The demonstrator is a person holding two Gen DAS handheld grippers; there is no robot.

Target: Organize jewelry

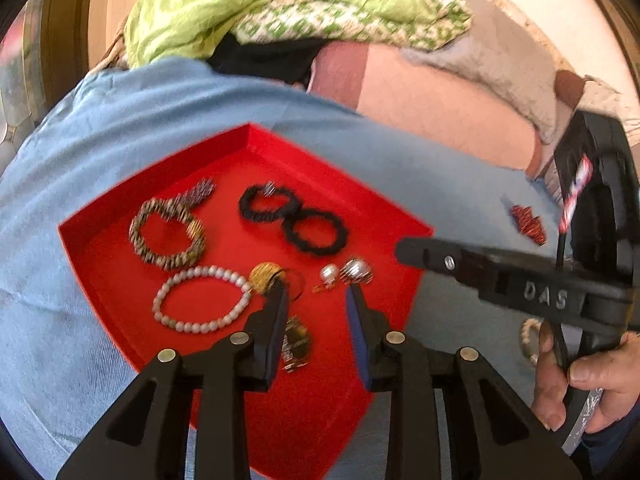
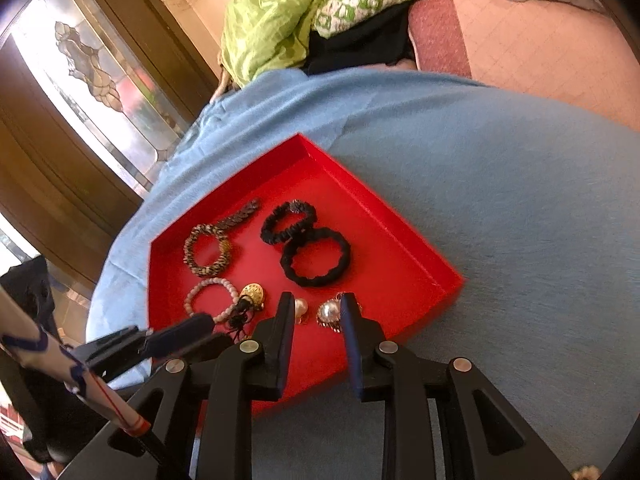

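A red tray [image 1: 352, 208] on blue cloth [image 1: 80, 128] holds two black scrunchies [image 1: 294, 218], a brown patterned bracelet [image 1: 166, 232], a pearl bracelet [image 1: 200, 300], a gold pendant [image 1: 266, 276] and pearl earrings [image 1: 346, 272]. The left gripper [image 1: 316, 292] stands partly open, empty, above the tray floor between pendant and earrings. The right gripper [image 2: 316, 308] is likewise parted, gripping nothing, its tips flanking the earrings.
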